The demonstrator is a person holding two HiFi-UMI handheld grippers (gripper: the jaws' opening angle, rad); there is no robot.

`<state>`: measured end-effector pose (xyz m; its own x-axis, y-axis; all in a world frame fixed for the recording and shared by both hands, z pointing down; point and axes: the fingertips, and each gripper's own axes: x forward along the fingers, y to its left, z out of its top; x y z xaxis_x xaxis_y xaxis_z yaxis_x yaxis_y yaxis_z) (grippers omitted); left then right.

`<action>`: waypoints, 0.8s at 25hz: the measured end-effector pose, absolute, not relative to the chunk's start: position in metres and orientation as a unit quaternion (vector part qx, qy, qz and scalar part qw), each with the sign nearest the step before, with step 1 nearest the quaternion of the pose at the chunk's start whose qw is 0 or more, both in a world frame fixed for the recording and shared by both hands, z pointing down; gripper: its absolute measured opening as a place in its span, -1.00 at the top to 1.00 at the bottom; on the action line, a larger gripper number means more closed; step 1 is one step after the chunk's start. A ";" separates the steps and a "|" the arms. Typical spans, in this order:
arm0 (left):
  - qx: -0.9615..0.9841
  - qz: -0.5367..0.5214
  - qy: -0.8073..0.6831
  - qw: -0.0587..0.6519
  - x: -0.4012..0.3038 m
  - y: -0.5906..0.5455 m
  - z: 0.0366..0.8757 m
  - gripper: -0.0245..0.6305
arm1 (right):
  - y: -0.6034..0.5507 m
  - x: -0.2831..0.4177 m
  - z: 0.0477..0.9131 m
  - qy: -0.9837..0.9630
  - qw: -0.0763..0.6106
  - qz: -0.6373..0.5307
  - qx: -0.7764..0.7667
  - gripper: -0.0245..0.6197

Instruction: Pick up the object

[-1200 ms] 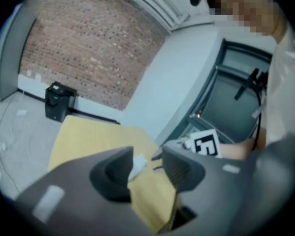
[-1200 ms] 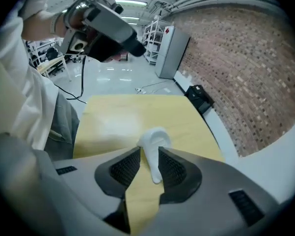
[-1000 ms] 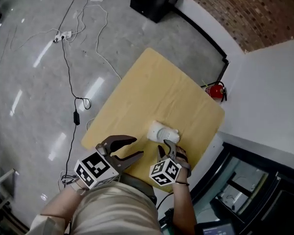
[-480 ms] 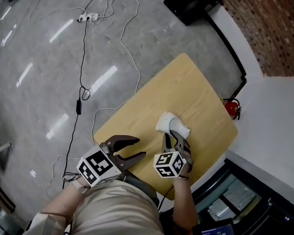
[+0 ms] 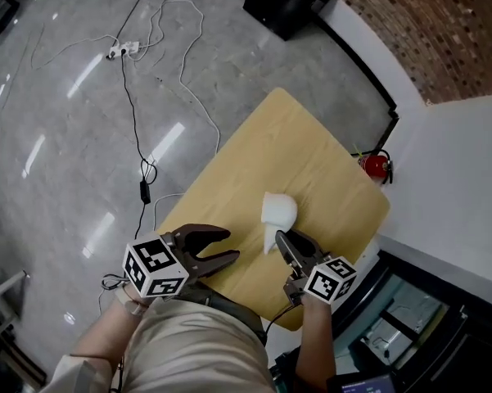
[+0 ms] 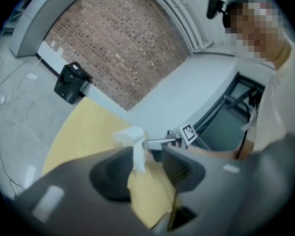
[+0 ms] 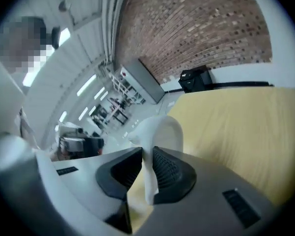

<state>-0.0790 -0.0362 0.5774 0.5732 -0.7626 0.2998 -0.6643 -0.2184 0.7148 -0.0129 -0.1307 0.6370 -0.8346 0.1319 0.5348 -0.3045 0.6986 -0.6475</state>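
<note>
In the head view your right gripper [image 5: 283, 237] is closing on the thin end of the white object [image 5: 278, 210], near the middle of the table [image 5: 311, 154], so squeeze tight before lifting; the left gripper view shows your left gripper [image 6: 147, 168] open and empty; the right gripper view does not show whether the round end holds anything.

White object [image 5: 278, 208] against a pale yellow, faintly grained table [image 5: 311, 154]; glossy grey floor [image 5: 65, 137] left, red-brown brick wall [image 5: 450, 31] far right (red extinguisher [image 5: 376, 167] near it).
</note>
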 end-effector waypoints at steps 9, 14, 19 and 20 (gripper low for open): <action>0.862 -0.131 -0.311 0.378 -0.068 -0.092 0.493 0.15 | -0.129 0.031 0.475 -0.854 -0.022 0.512 -0.083 0.69; 0.923 -0.074 -0.195 0.325 -0.024 -0.104 0.436 -0.04 | -0.106 0.044 0.421 -0.861 -0.091 0.477 -0.153 0.69; 0.946 -0.036 -0.150 0.285 0.016 -0.097 0.399 -0.19 | -0.078 0.035 0.390 -0.886 -0.081 0.401 -0.219 0.69; 0.946 -0.031 -0.162 0.278 0.018 -0.099 0.395 -0.19 | -0.080 0.036 0.385 -0.894 -0.079 0.387 -0.212 0.69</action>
<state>0.0176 -0.0986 0.3954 0.9455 -0.3242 0.0316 -0.2898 -0.7930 0.5359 0.0359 -0.0797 0.3854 -0.8979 0.3177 -0.3047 0.4396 0.6103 -0.6590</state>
